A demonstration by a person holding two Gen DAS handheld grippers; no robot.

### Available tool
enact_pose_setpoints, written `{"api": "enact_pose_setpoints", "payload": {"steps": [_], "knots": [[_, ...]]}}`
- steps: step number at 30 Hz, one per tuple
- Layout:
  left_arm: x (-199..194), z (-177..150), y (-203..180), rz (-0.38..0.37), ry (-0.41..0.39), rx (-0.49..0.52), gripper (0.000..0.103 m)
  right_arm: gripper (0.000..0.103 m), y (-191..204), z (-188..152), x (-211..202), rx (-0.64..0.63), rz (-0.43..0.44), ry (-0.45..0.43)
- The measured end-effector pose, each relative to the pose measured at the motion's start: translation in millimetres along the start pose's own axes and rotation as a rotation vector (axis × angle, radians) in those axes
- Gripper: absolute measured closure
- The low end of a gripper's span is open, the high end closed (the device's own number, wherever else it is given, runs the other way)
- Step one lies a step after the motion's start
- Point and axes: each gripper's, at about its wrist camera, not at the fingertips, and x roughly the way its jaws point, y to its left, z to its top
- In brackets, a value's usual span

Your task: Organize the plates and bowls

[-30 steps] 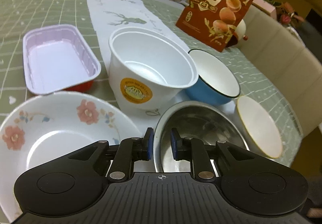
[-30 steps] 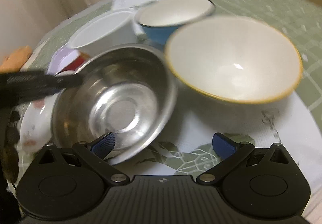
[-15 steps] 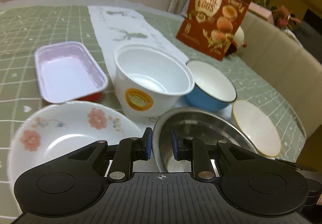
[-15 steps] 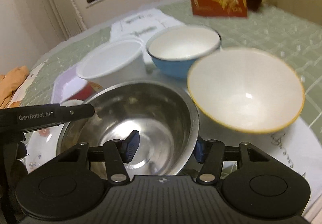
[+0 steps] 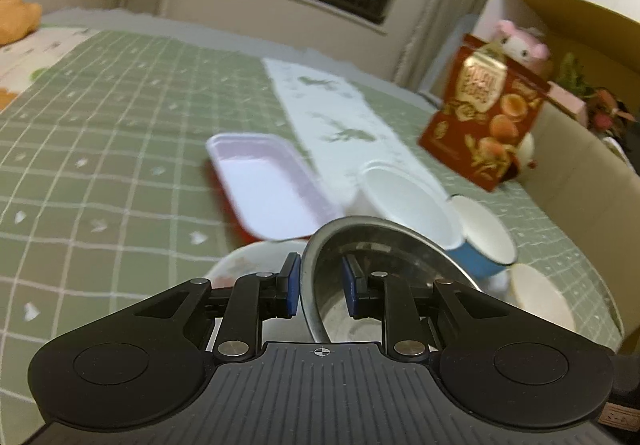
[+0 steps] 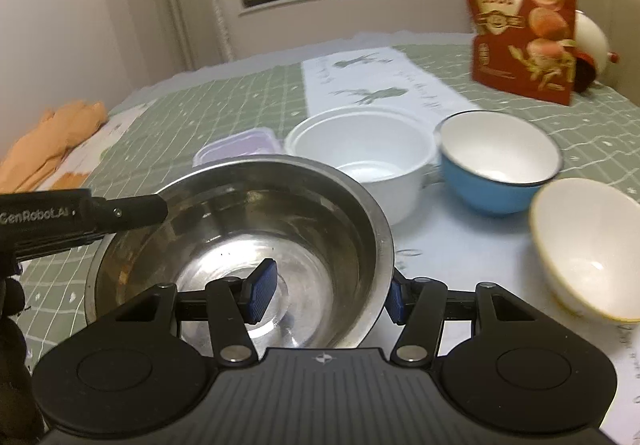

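Observation:
A steel bowl (image 6: 240, 229) is lifted off the table, held by both grippers. My left gripper (image 5: 319, 287) is shut on its left rim (image 5: 316, 285); it also shows in the right wrist view (image 6: 80, 213). My right gripper (image 6: 328, 295) straddles the bowl's right wall, one finger inside and one outside, with a wide gap between the pads. Beyond stand a white plastic tub (image 6: 360, 153), a blue bowl (image 6: 496, 165) and a cream bowl with a yellow rim (image 6: 588, 253). A floral plate (image 5: 256, 261) lies below the left gripper.
A lilac and red rectangular tray (image 5: 264, 185) sits left of the tub. A red quail-egg bag (image 6: 520, 13) stands at the back right. An orange cloth (image 6: 52, 141) lies at the far left. The green checked tablecloth (image 5: 100, 149) stretches left.
The steel bowl has risen off the table with my left gripper. My right gripper moved in and narrowed around the bowl's right wall. Both views tilted up.

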Motion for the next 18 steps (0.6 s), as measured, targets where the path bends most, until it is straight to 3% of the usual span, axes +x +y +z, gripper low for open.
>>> {"api": "enact_pose_setpoints", "payload": {"steps": [9,18], "knots": [[5,-13,34,0.039,0.052,-0.035,0.079,0.047,33,-7,21,-0.055,-0.004,0.040],[5,-11,40,0.036,0.056,-0.053,0.079,0.047,37,-9,29,-0.064,-0.018,0.057]]}}
